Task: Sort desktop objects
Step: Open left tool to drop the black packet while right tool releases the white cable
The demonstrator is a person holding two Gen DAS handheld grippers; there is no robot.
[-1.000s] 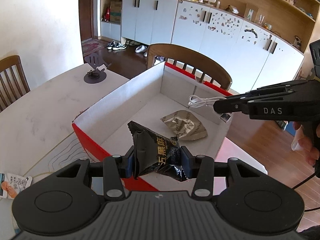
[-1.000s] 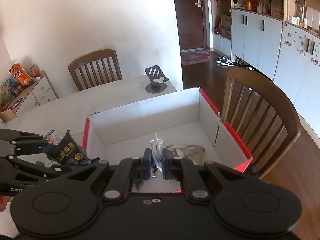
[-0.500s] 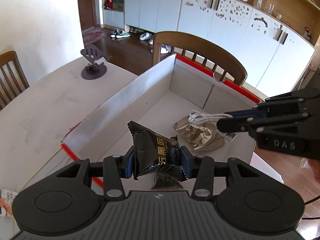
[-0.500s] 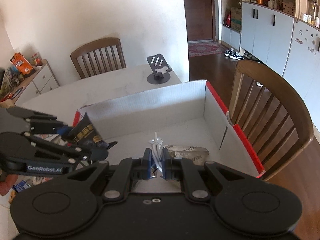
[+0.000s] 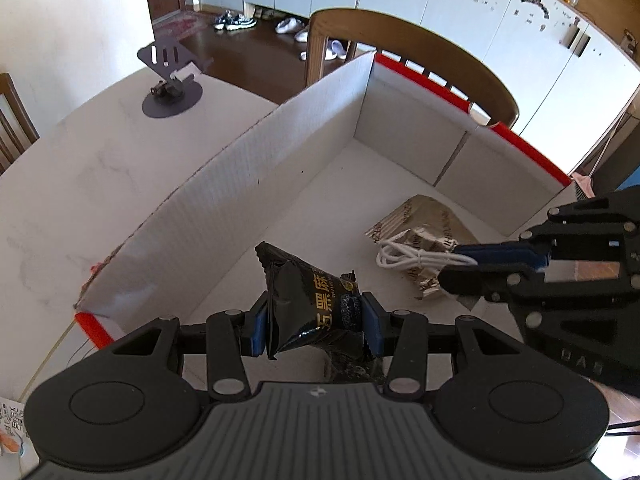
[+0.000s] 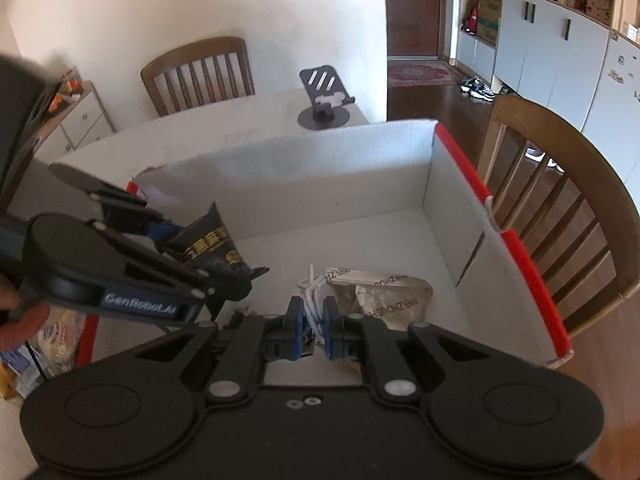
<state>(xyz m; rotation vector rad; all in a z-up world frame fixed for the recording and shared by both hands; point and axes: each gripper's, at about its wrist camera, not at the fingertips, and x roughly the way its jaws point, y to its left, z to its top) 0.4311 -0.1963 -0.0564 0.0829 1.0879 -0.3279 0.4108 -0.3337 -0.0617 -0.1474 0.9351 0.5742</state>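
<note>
My left gripper is shut on a black snack packet with gold lettering, held over the near part of a red-rimmed cardboard box. In the right wrist view that packet hangs at the left, inside the box. My right gripper is shut on a coiled white cable; in the left wrist view the cable sticks out of it at the right. Beneath the cable, a gold foil packet lies on the box floor, and the right wrist view shows this packet too.
A dark phone stand sits on the white table beyond the box. Wooden chairs stand behind the box and at the far side. More packets lie at the table's near left. A hand grips the left tool.
Both grippers have moved forward and down over the box, so its floor looks nearer. The black packet and the white cable now hang inside the box walls, still gripped.
</note>
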